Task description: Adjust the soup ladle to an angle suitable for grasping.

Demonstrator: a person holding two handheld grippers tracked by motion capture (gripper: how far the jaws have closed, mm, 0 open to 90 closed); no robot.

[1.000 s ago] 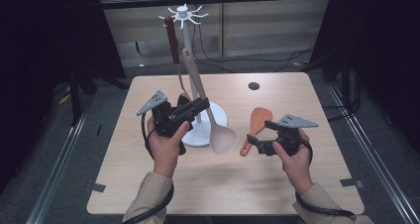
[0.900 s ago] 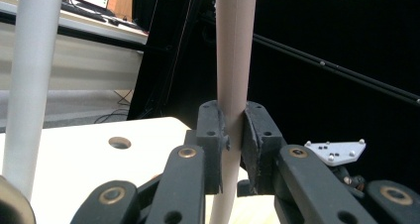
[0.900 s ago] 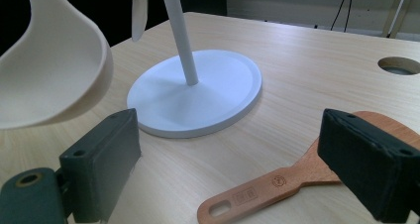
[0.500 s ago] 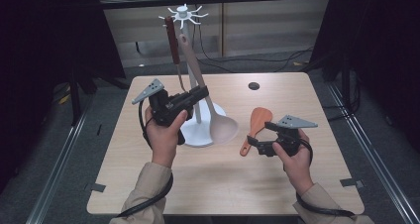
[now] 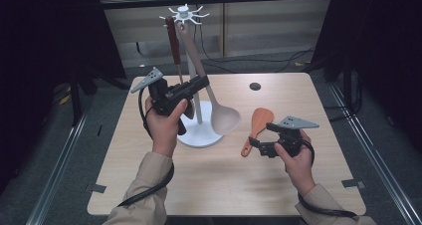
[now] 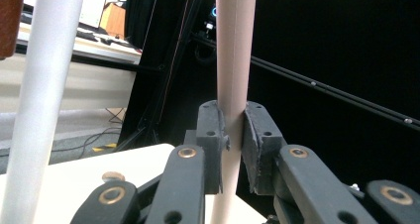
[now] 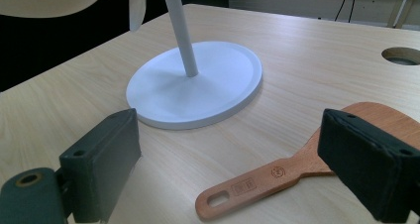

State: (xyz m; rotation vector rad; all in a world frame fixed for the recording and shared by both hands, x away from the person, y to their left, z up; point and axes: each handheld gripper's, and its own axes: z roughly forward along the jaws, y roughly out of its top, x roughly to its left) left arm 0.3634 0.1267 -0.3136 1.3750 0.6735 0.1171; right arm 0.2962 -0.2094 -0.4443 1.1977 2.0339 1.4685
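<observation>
Ladle [image 5: 219, 110] lifted toward rack [image 5: 185, 13] — left hand-held gripper [image 5: 201, 81] clamping handle.

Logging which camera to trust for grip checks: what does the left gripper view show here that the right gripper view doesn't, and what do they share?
Left gripper view alone: the left gripper shut on the beige ladle handle, against a dark background. Right gripper view alone: the right gripper open, jaws either side of the wooden spatula lying on the table, plus the stand's round white base. Both share: the stand's white pole.
</observation>
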